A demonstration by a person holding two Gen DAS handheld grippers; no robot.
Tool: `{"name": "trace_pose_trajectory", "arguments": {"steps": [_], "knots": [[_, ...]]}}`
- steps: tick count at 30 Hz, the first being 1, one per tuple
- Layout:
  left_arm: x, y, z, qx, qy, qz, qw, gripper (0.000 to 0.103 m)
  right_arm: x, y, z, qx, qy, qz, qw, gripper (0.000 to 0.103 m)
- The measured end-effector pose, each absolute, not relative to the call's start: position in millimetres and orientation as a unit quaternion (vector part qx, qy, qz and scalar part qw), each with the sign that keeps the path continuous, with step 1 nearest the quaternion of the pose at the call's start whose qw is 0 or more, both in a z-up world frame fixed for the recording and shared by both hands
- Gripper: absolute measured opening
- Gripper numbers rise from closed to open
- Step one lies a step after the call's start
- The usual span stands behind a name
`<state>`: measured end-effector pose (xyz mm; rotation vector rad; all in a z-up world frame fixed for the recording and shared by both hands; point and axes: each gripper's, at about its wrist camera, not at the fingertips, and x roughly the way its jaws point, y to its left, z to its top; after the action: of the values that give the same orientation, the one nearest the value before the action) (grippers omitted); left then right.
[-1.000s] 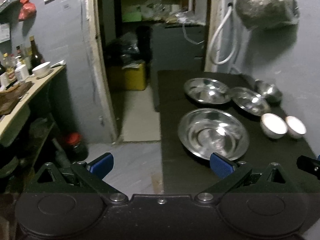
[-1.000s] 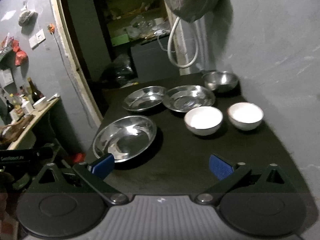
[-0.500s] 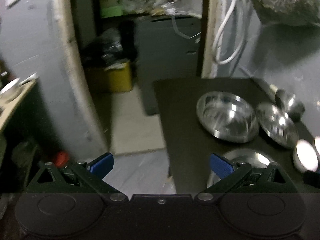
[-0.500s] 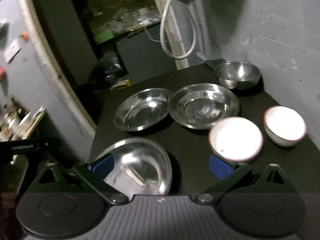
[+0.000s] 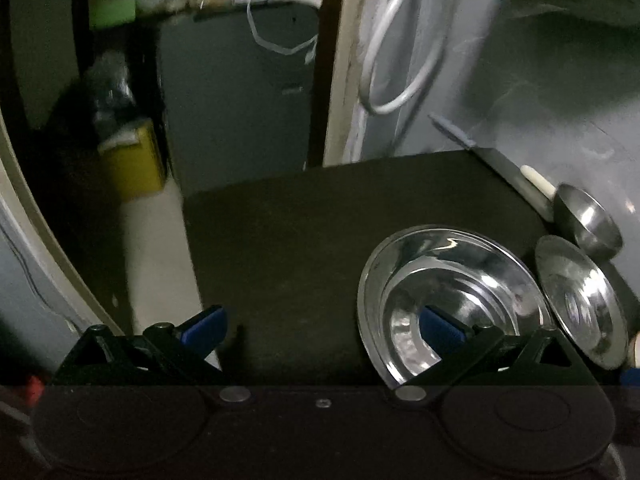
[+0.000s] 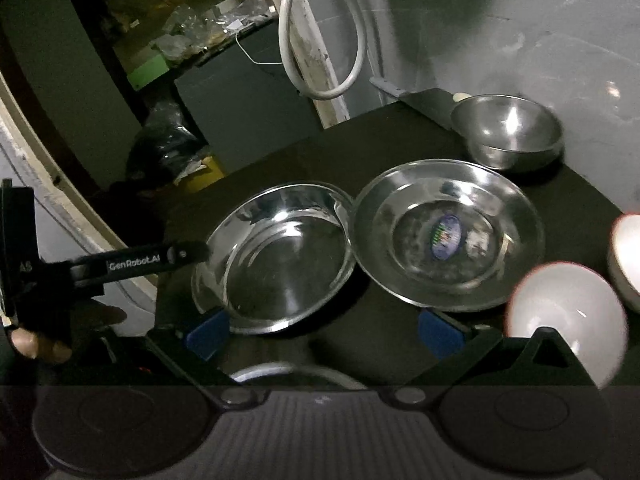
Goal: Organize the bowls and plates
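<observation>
On the black table (image 6: 400, 144) lie two steel plates side by side: a left one (image 6: 276, 256) and a right one with a sticker (image 6: 448, 236). A steel bowl (image 6: 508, 130) stands behind them. Two white bowls sit at right, a near one (image 6: 564, 316) and a far one (image 6: 624, 256). A third steel plate's rim (image 6: 280, 372) shows just under my right gripper (image 6: 324, 330), which is open and empty. My left gripper (image 5: 320, 326) is open and empty; its right finger is over the left plate (image 5: 452, 300). Its body also shows in the right wrist view (image 6: 120, 264).
A grey wall (image 6: 520, 40) borders the table at right and back. A white hose loop (image 6: 320, 40) hangs by the door frame. Beyond the table's left edge is a doorway with a yellow bin (image 5: 132, 160) and a dark cabinet (image 5: 240, 92).
Both grippers have moved forward over the table towards the far plates. The big near plate has slid out of view beneath them. Both stay open.
</observation>
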<state>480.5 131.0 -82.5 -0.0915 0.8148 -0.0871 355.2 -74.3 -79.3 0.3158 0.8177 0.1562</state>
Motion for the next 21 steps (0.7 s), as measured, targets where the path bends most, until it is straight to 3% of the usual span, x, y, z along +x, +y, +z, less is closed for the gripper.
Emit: {"name": "trace_pose_trajectory", "arguments": {"steps": [3,7,9,13,18,19,21], "knots": [[493,137,-89,-0.075,0.407,-0.045,0.909,0.091,372,-67,-89,0.158,0.398,0.082,0.9,0.089],[502,145,-98,-0.104,0.428,-0.054,0.896,0.074,387,-57,-96,0.163,0.407,0.081,0.895,0.081],[502,148,-99,-0.107,0.427,-0.061,0.896,0.071,391,-56,-99,0.173,0.408,0.077,0.893,0.079],[503,148,-99,-0.118,0.426,-0.077,0.893,0.047,400,-56,-104,0.18,0.416,0.07,0.889,0.064],[504,141,-99,-0.128,0.43,-0.104,0.887,0.026,405,-61,-109,0.188,0.419,0.063,0.886,0.047],[504,140,-100,-0.129,0.432,-0.108,0.886,0.018,406,-61,-110,0.187,0.419,0.062,0.886,0.045],[502,139,-100,-0.128,0.433,-0.107,0.886,0.015,407,-62,-111,0.183,0.418,0.062,0.887,0.039]]}}
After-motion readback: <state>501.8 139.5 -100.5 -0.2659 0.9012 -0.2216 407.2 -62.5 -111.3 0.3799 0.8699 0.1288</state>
